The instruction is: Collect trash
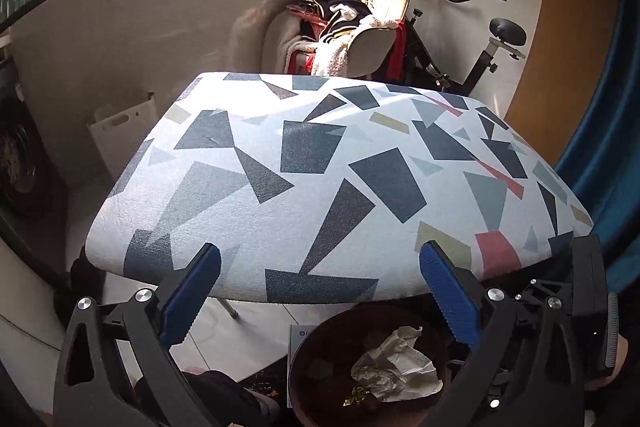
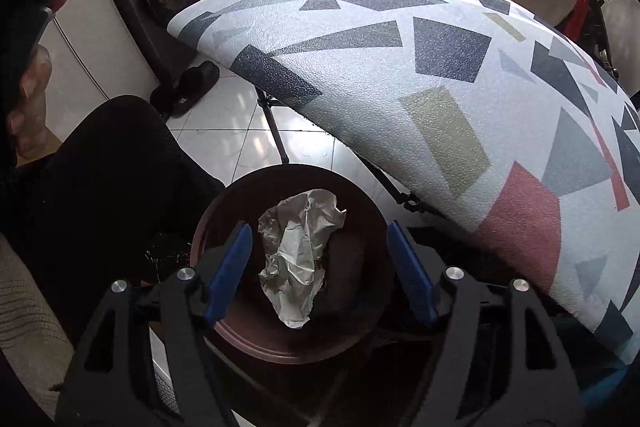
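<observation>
We are holding left hand-held gripper (image 1: 316,291) low in frame, fingers spread apart, gripping nothing, facing patterned table (image 1: 320,163). We are holding right hand-held gripper (image 2: 320,263) at lower centre, fingers also apart, above brown bin (image 2: 224,327). Crumpled white paper (image 2: 298,255) is lying inside bin, beneath table edge, on tiled floor (image 2: 240,131).

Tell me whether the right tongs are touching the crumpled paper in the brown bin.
Apart. In the right wrist view the right tongs stand open over the brown bin, and dark gaps show between each blue finger and the crumpled paper.
</observation>
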A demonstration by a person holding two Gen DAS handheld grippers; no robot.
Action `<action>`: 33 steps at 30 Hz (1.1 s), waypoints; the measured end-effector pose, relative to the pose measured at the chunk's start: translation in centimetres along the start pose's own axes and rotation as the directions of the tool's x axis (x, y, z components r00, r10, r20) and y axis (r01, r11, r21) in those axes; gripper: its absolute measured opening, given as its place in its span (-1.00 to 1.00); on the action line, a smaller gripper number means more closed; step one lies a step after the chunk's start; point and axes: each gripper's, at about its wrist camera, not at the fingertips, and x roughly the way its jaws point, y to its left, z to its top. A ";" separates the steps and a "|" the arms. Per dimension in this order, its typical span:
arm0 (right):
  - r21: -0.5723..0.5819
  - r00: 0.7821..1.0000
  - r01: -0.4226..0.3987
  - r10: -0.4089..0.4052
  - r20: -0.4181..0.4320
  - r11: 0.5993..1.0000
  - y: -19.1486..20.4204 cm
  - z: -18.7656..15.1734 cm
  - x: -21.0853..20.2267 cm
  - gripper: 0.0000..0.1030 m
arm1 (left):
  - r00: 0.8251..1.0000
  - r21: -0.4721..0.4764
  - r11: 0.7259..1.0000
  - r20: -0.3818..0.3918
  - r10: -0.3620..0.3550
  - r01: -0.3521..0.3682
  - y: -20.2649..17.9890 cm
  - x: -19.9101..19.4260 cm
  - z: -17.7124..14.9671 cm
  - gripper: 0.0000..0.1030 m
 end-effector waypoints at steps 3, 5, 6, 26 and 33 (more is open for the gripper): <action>0.007 0.997 0.063 -0.063 0.037 0.998 -0.5 0.4 -0.8 0.82 | 1.000 -0.036 0.999 -0.002 -0.009 0.009 0.7 0.1 0.2 0.89; 0.025 0.994 0.093 -0.094 0.050 0.995 -1.2 0.9 -1.5 0.86 | 1.000 -0.055 0.998 0.000 -0.016 0.016 1.0 0.0 0.5 0.89; 0.039 0.992 0.112 -0.114 0.060 0.993 -1.6 1.1 -1.9 0.87 | 1.000 -0.060 0.998 0.005 -0.015 0.015 1.1 -0.1 0.7 0.89; 0.250 0.847 0.295 -0.373 0.378 0.922 -6.3 9.5 -18.1 0.89 | 0.967 0.059 0.995 0.246 0.060 -0.076 -2.0 -7.1 10.3 0.89; 0.268 0.816 0.297 -0.389 0.428 0.917 -6.5 10.4 -21.0 0.89 | 0.956 0.080 0.992 0.285 0.074 -0.100 -2.7 -8.8 11.9 0.89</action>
